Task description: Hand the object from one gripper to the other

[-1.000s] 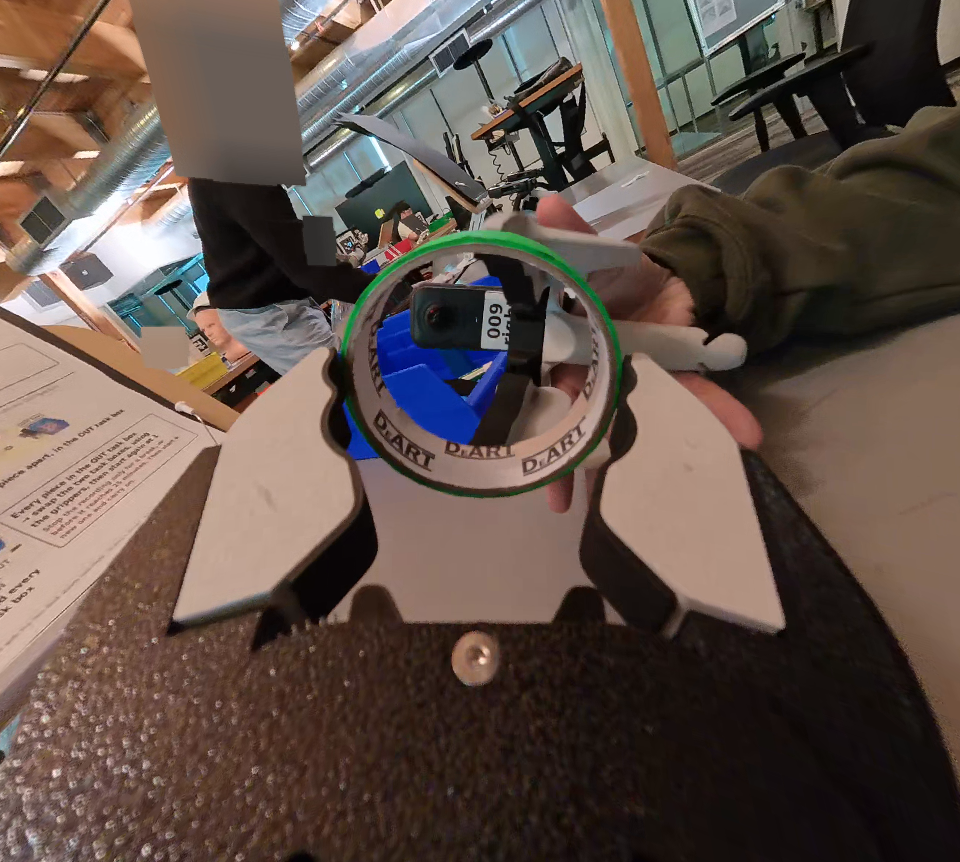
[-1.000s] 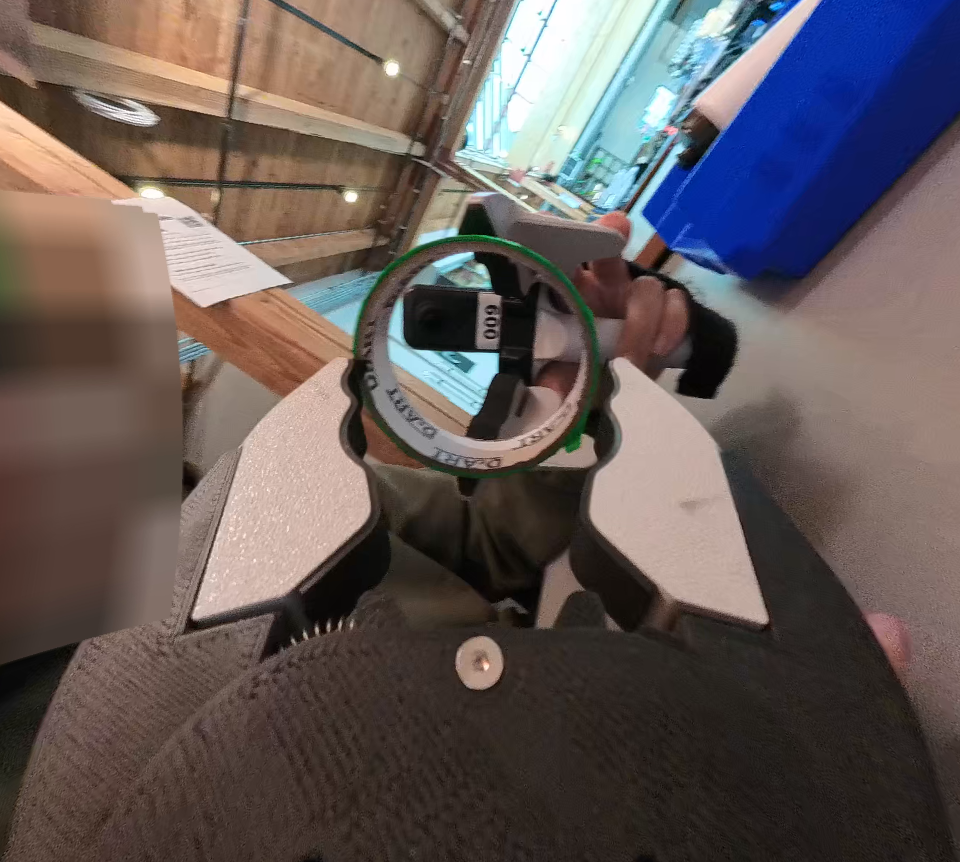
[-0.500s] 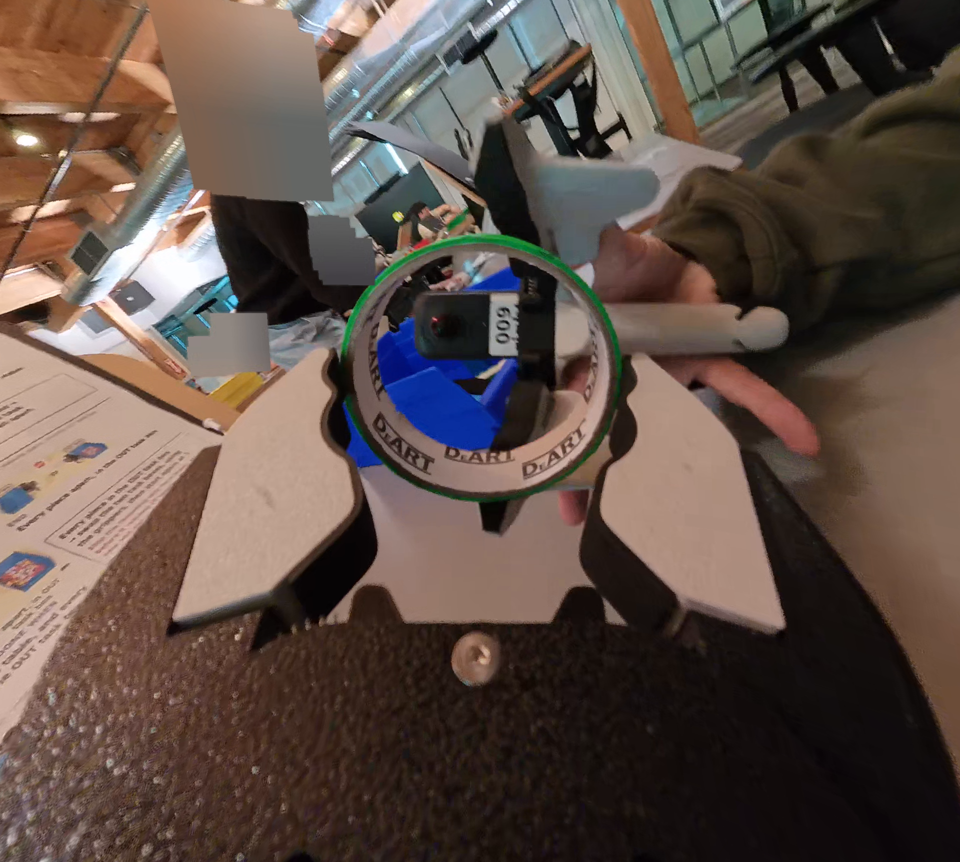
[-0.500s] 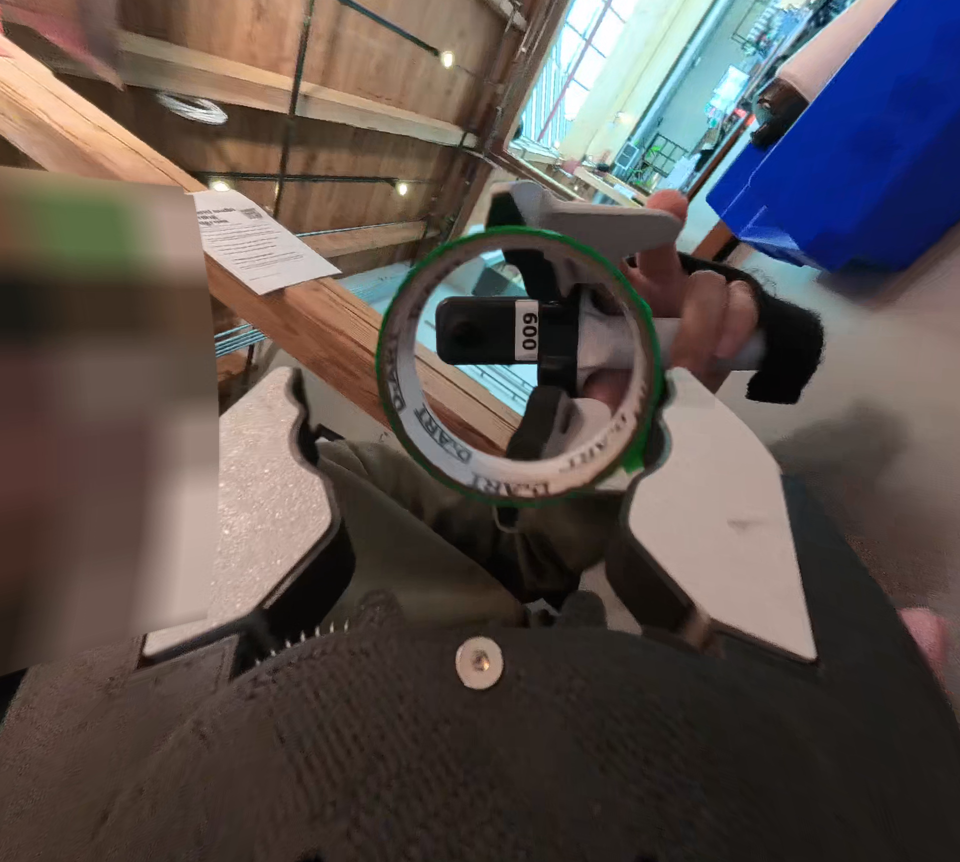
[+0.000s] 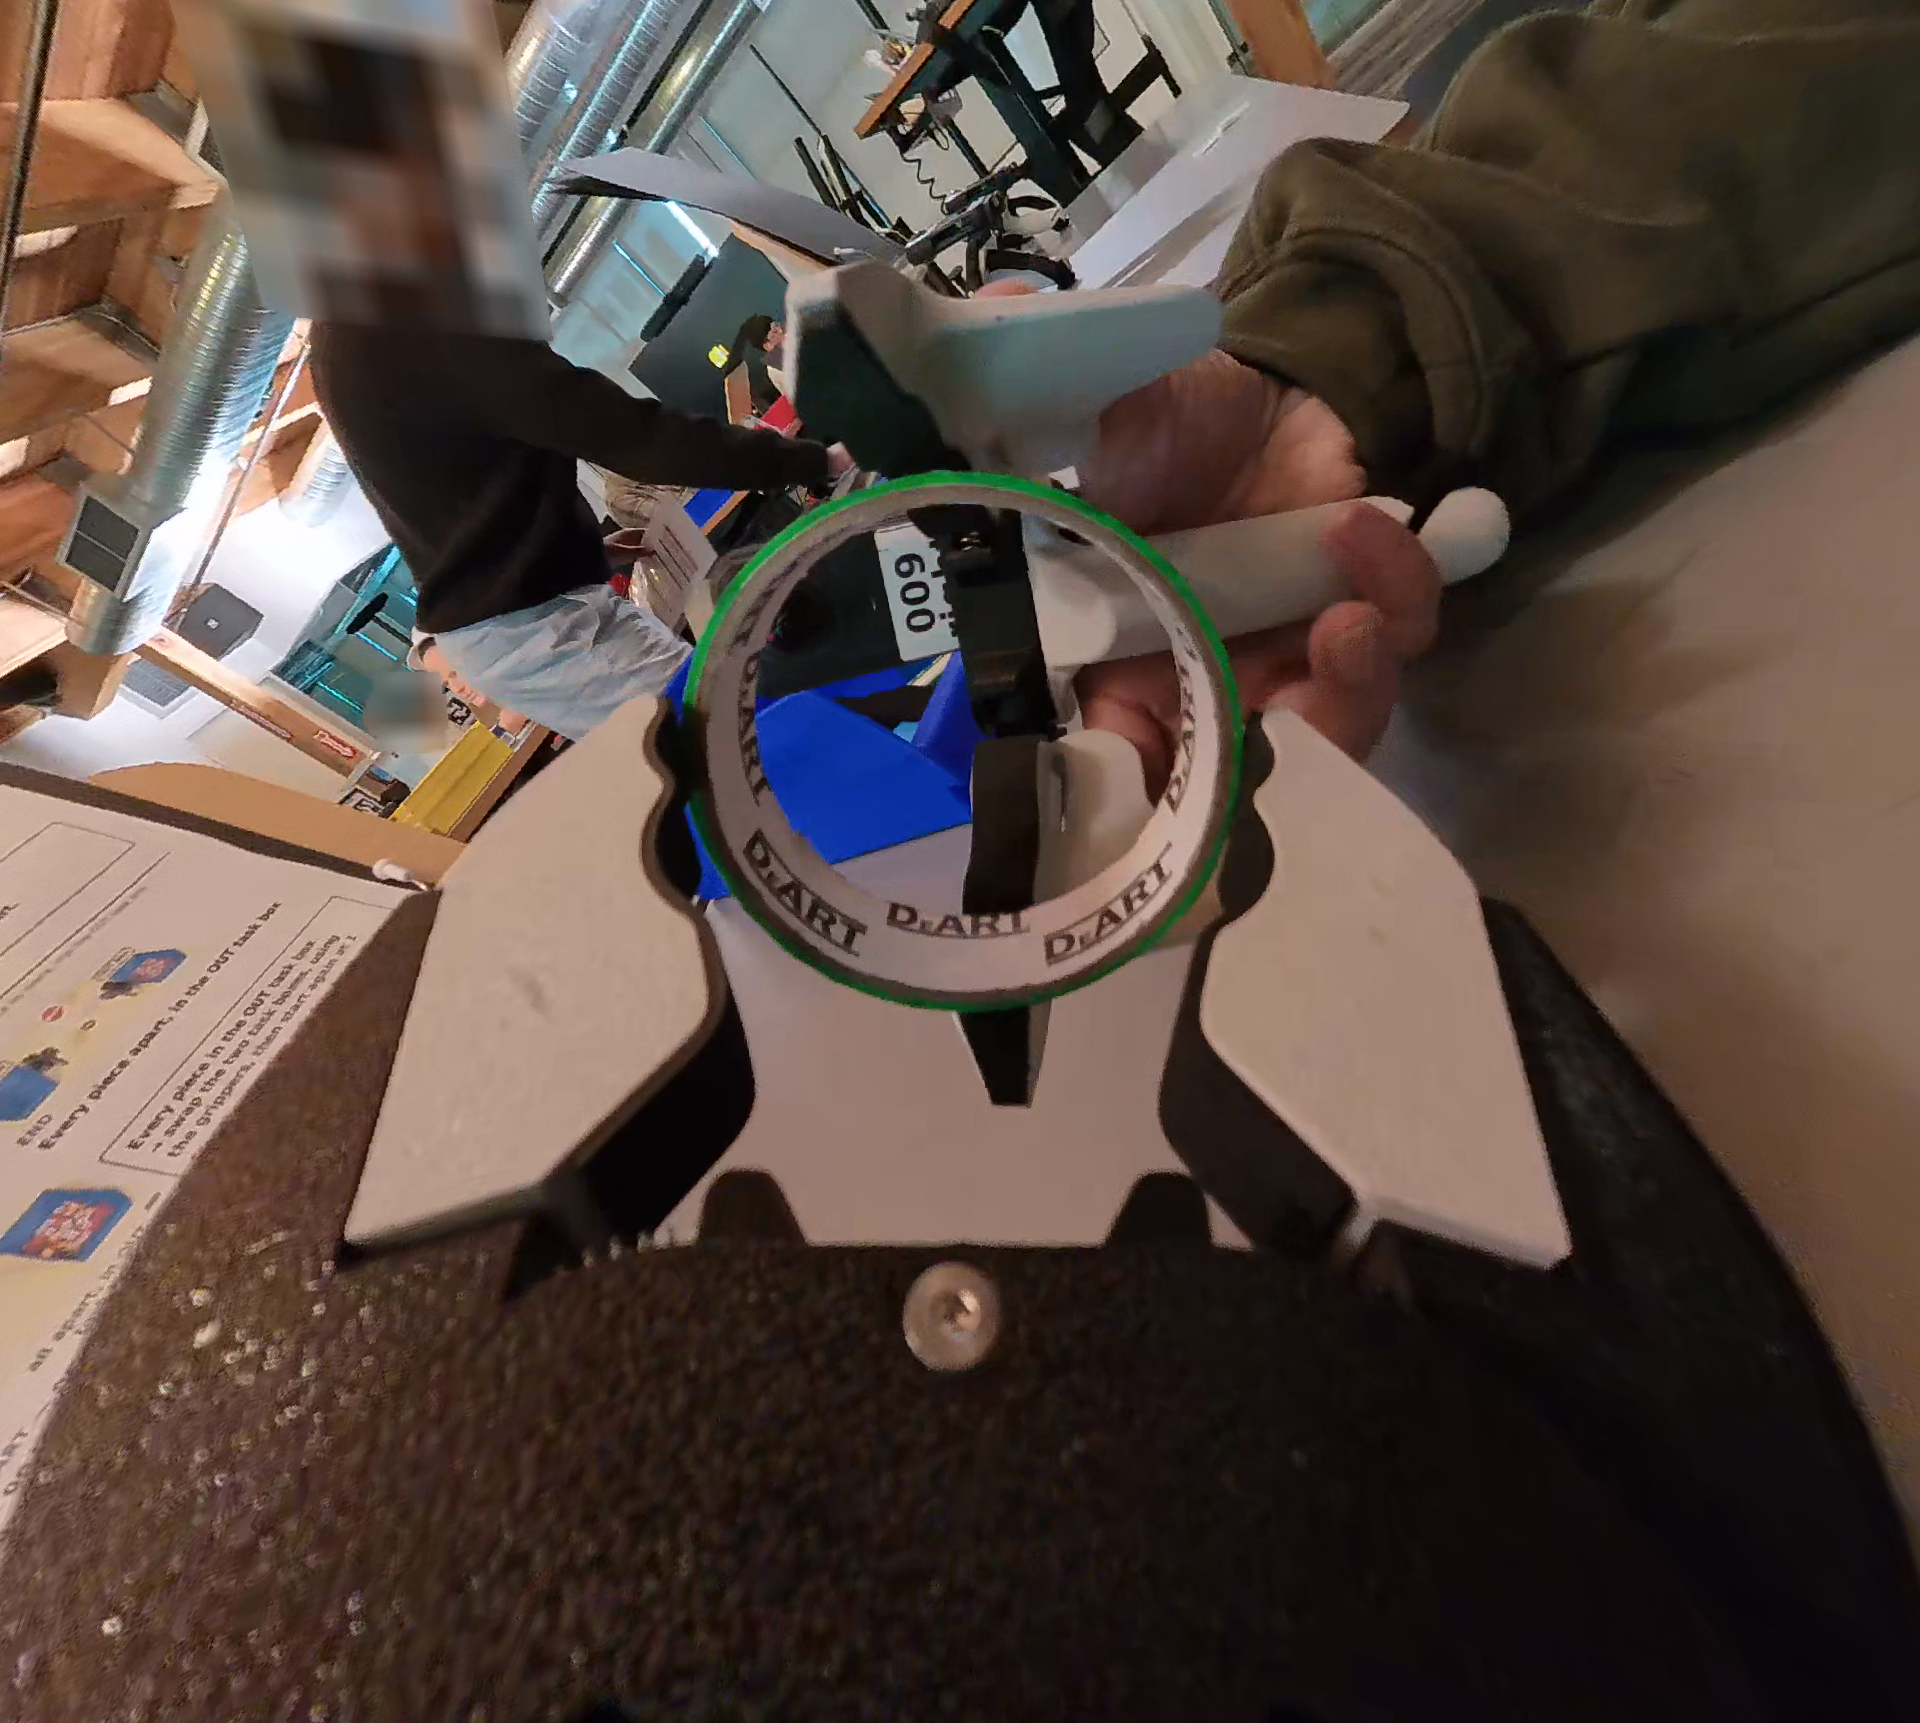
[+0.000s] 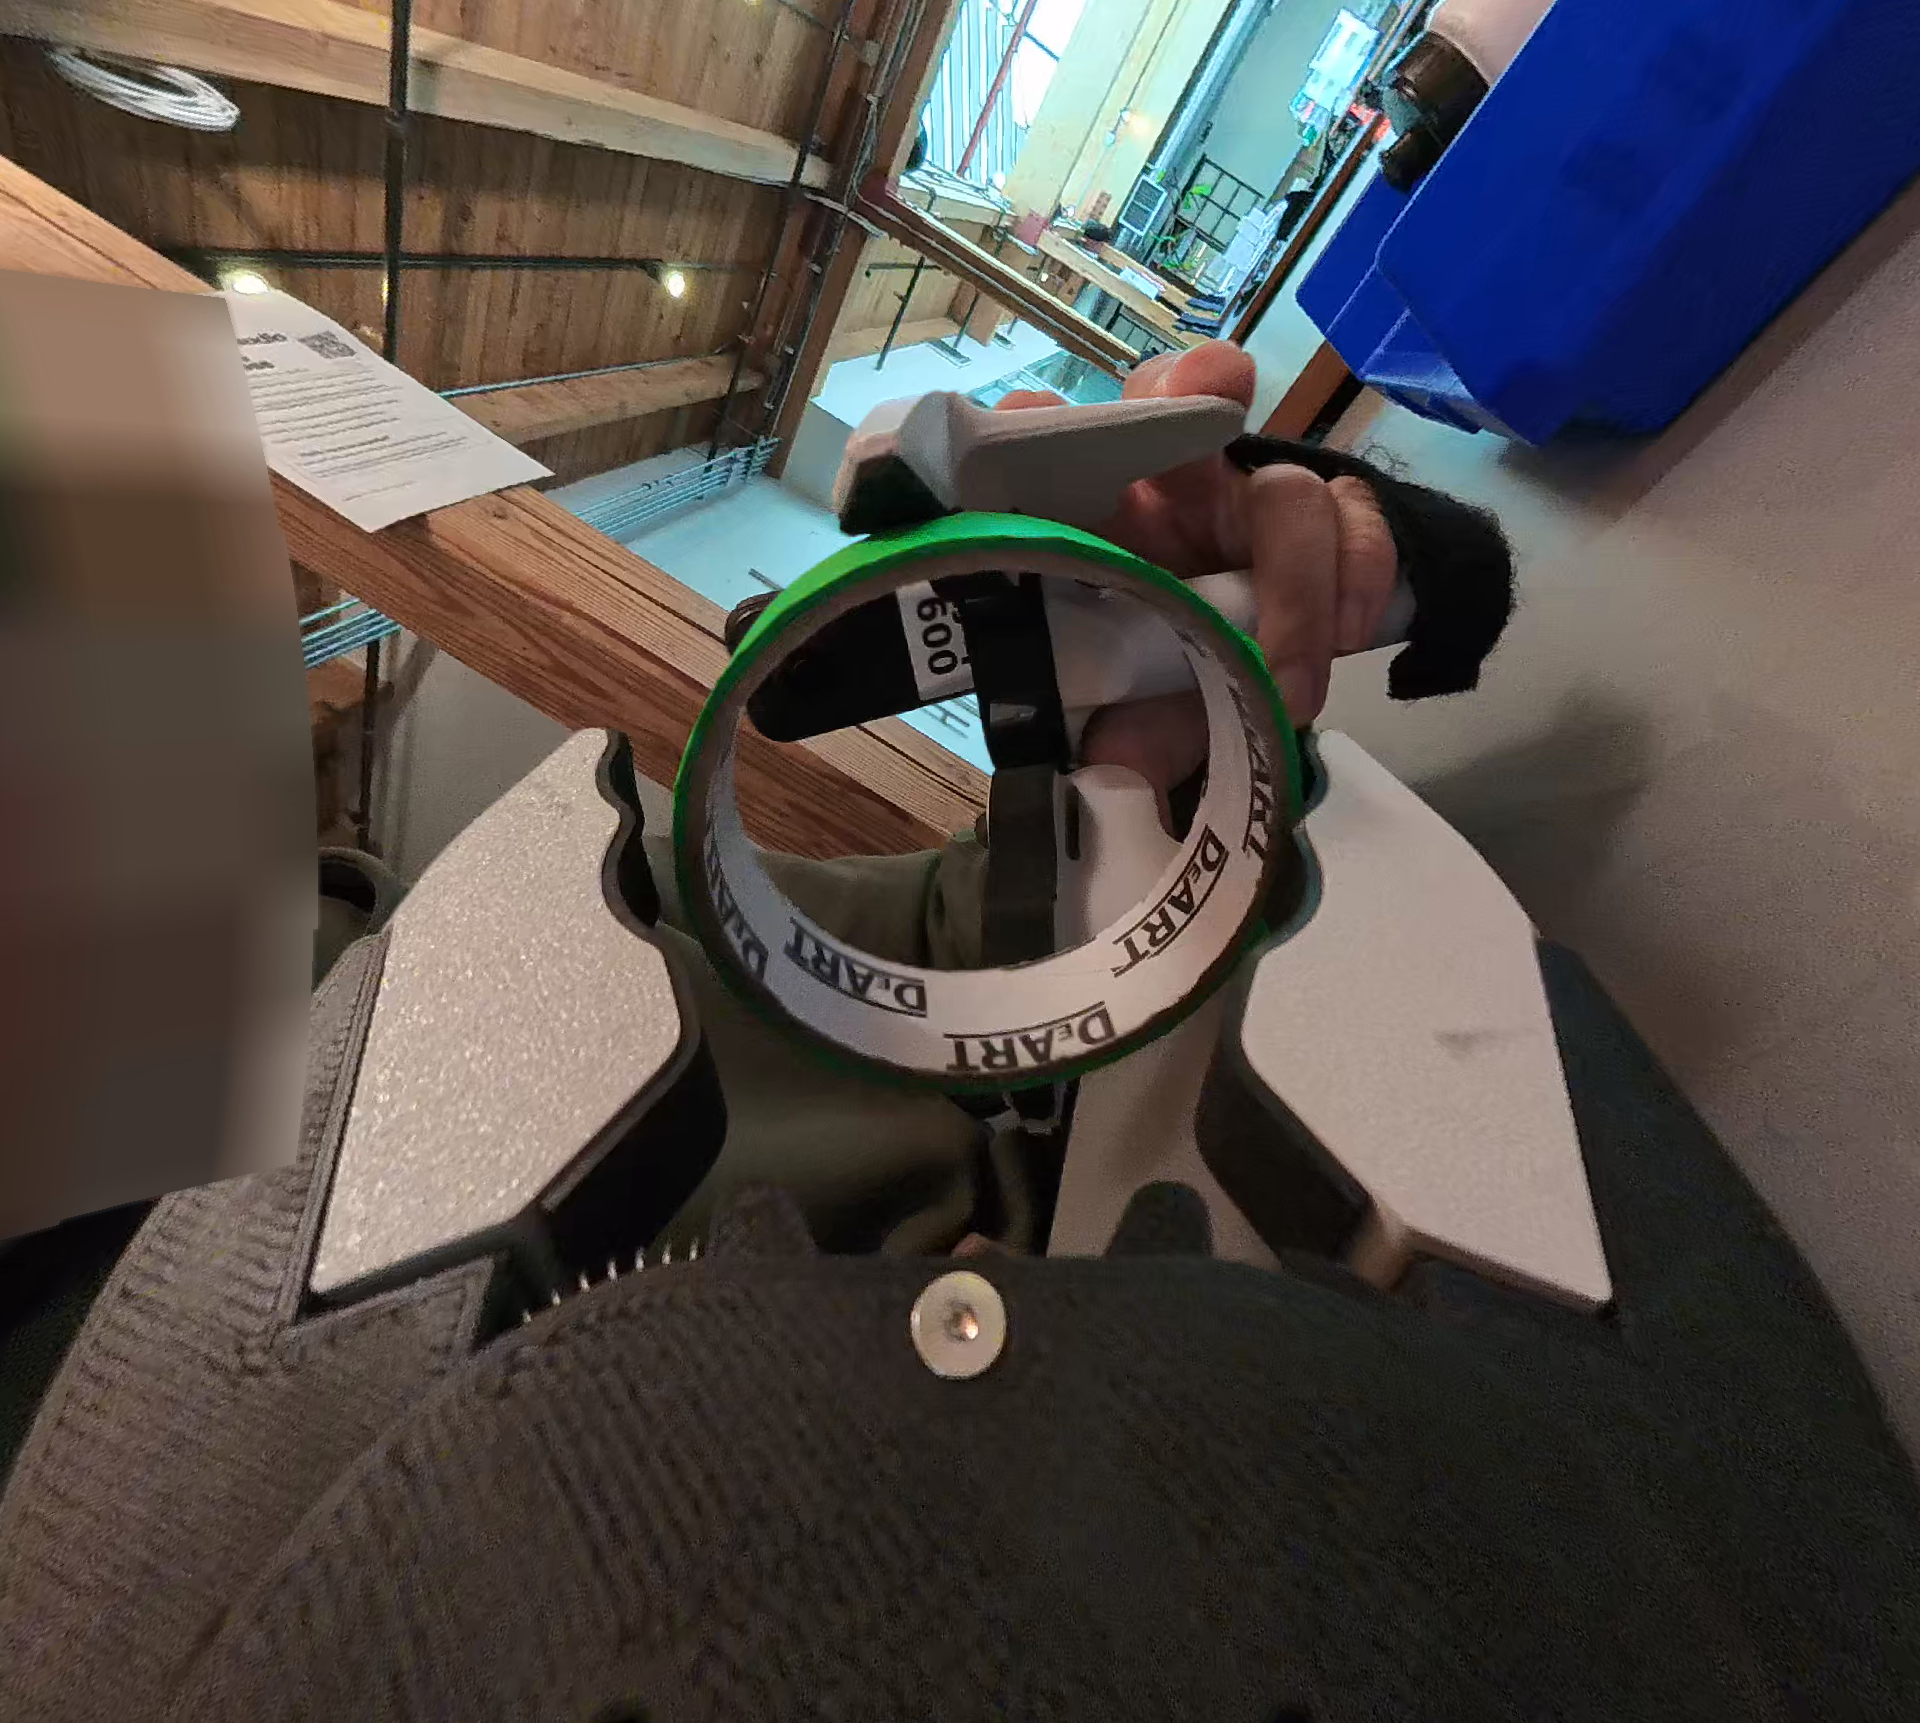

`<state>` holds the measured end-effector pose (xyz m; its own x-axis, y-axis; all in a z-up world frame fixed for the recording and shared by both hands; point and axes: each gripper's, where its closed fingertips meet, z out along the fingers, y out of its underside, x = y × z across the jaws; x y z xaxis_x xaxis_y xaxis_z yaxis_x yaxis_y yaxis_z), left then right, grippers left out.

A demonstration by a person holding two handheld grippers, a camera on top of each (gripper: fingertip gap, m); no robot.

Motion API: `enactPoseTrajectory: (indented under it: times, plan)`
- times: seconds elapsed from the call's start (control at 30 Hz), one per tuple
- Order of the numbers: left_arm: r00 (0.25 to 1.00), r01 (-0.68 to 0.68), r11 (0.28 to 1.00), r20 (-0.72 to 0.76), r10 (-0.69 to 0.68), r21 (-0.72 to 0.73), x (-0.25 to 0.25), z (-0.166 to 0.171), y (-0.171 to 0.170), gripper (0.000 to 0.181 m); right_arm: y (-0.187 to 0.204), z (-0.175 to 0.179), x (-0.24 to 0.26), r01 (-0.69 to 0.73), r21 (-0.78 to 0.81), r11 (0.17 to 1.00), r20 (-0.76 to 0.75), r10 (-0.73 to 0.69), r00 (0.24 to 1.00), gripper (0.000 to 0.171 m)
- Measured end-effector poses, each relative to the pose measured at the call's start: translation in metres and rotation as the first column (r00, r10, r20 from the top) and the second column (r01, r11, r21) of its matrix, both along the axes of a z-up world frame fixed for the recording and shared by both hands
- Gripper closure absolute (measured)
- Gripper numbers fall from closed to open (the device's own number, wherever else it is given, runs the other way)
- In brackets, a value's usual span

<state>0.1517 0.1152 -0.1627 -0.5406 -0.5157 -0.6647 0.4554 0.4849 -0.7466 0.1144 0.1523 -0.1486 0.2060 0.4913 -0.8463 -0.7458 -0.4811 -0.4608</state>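
A roll of green tape (image 5: pixel 956 946) with a white printed core is clamped sideways between the two fingers of my left gripper (image 5: pixel 961 738), held up above the table. My right gripper (image 6: pixel 966 790) faces it. Its jaws are spread on either side of the roll (image 6: pixel 935 551), which appears tilted here, its right side at the right finger, its left just short of the left one. In the left wrist view one right-gripper finger (image 5: pixel 987 343) sits just above the roll and the other shows through the ring. A hand in an olive sleeve (image 5: pixel 1558 219) holds the right gripper.
Blue bins (image 6: pixel 1662 167) stand on the grey table (image 5: pixel 1714 738) behind the grippers. A printed sheet (image 5: pixel 125 946) lies at the left. A wooden beam (image 6: pixel 582 572) runs behind the roll. A person in a dark top (image 5: pixel 468 478) stands farther off. My two grippers' fingertips are within a few centimetres of each other.
My right gripper's jaws have spread apart from the roll. The left gripper has kept its hold. The roll now looks tilted and closer in the right wrist view.
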Motion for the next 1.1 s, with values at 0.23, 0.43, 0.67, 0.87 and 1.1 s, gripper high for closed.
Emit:
enactPoseTrajectory:
  times: [0.23, 0.43, 0.67, 0.87, 1.1]
  plan:
    - [1.0, -0.009, 1.0, 0.025, 0.01, -0.024, 0.0, 0.006, 0.003, 0.082, 0.0, 0.001, 0.0, 0.025, 0.032, 0.999, 0.054, -0.027, 0.998, 0.064]
    - [0.991, -0.13, 0.982, 0.018, 0.133, -0.136, 0.009, 0.014, 0.018, 0.077, 0.006, 0.004, 0.023, 0.169, 0.093, 0.981, 0.248, -0.187, 0.951, 0.065]
    - [0.955, -0.297, 0.832, -0.143, 0.261, -0.468, 0.024, 0.03, 0.074, 0.105, -0.057, 0.023, 0.188, 0.762, 0.325, 0.56, 0.668, -0.706, 0.234, 0.066]
    - [0.878, -0.435, 0.807, -0.387, 0.281, -0.4, 0.039, -0.006, 0.08, 0.105, -0.166, -0.048, 0.295, 0.97, 0.172, 0.173, 0.975, -0.171, -0.143, 0.065]
    - [0.825, -0.444, 0.873, -0.474, 0.309, -0.203, 0.042, -0.038, 0.064, 0.1, -0.176, -0.062, 0.297, 0.97, 0.174, 0.17, 0.977, 0.095, -0.192, 0.065]
